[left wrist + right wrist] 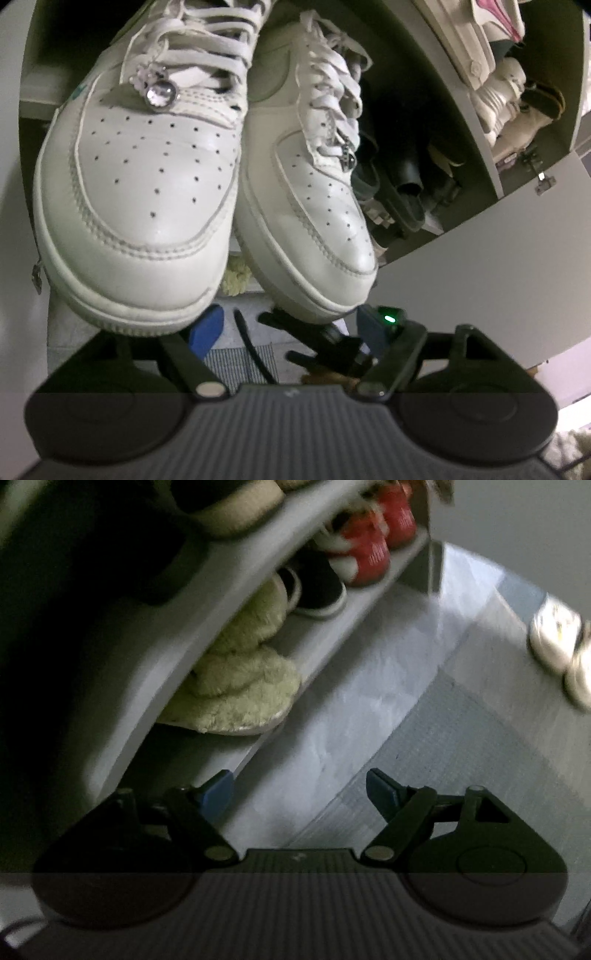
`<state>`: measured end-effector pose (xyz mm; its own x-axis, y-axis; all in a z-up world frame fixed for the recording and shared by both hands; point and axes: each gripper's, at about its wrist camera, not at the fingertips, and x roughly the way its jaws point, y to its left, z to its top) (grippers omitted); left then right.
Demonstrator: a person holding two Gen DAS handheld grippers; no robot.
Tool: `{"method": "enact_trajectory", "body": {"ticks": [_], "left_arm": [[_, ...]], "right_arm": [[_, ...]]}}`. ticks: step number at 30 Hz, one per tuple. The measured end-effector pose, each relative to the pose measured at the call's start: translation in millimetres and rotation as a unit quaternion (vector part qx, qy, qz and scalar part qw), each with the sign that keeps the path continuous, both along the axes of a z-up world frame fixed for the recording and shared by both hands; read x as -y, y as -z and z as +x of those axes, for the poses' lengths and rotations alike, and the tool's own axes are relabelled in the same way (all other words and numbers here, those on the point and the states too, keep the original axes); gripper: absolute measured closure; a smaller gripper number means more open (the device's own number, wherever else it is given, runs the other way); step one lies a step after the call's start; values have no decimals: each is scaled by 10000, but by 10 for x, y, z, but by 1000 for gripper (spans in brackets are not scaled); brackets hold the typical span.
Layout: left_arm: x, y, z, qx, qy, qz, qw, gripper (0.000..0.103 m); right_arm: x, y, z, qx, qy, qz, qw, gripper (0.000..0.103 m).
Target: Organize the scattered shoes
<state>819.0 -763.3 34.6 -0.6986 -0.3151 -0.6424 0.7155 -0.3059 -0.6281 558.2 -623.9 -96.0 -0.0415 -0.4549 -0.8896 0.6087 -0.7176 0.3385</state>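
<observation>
Two white leather sneakers sit side by side, toes toward the left wrist camera and jutting over the front edge of a grey shelf (37,94). The left sneaker (144,192) has a perforated toe cap, flat white laces, a round clear gem charm at the lowest lace and a thick white sole. The right sneaker (314,206) matches it, tilted slightly, with a small metal charm on its laces. The left gripper (291,321) sits just under the toes, its blue-padded jaws spread and pressing on nothing. The right gripper (299,786) is released too, empty, above the pale floor (332,731) beside the bottom shelf, where fuzzy cream slippers (236,686) rest at the front edge.
</observation>
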Motion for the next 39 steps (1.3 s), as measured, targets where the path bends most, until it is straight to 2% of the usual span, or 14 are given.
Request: {"method": "enact_trajectory", "body": {"ticks": [5,9,11,13,15,17,20,27,32,36,39], "left_arm": [[36,-11,-70,50,25,-17,10000,21],[60,-3,-80,74,22,-29,10000,20],[64,-3,-100,92,-14,-22,10000,19],[71,-6,-115,111,-27,-25,9999,19],[94,-11,-144,151,22,-25,9999,18],[128,-15,-175,195,109,-31,9997,17],[189,-13,-257,166,145,-34,9998,16],[348,-36,-385,134,55,-181,9997,14],[528,-34,-418,173,-139,-157,9996,10],[461,-98,-426,373,-319,-244,9985,9],[341,-160,-397,553,-468,-371,9967,9]], "right_arm": [[-238,-296,-131,-50,-260,-339,9991,23],[-371,-713,-169,-89,-722,-1051,9918,23],[-457,-986,-194,-76,-1117,-1636,9801,23],[-521,-1178,-207,-69,-1506,-2013,9679,23],[-568,-1305,-229,-4,-1767,-2247,9583,23],[-630,-1408,-296,300,-1938,-2397,9508,23],[-692,-1488,-330,554,-2091,-2466,9447,25],[-798,-1549,-221,801,-2361,-2566,9338,25],[-763,-1525,-228,1201,-1959,-2791,9324,25],[-716,-1479,-279,1496,-1698,-2803,9329,25],[-662,-1429,-315,1870,-1538,-2857,9272,25]]}}
